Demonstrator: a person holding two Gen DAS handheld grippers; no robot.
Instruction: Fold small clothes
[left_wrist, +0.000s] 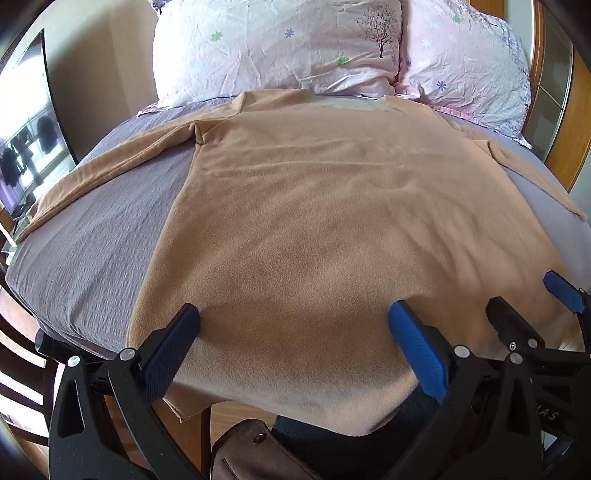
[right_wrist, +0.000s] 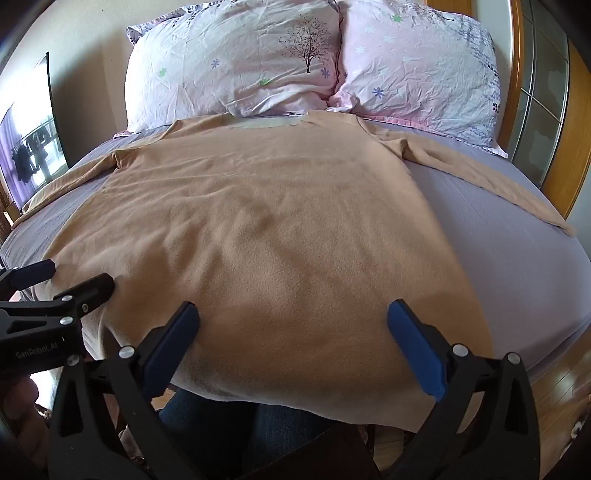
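Tan fleece shirt (left_wrist: 314, 229) lies flat ahead — left gripper (left_wrist: 293, 323) and right gripper (right_wrist: 293, 321) spread wide over its hem.

The shirt (left_wrist: 314, 206) lies flat on the bed (left_wrist: 96, 229), with its collar at the far side and its hem hanging over the near edge. One sleeve goes out to the left, the other to the right. Behind the collar, two pillows (right_wrist: 236, 62) stand side by side and touch each other. The left gripper (left_wrist: 293, 319) is above the hem, and the right gripper (right_wrist: 293, 317) is just beside it, to its right.
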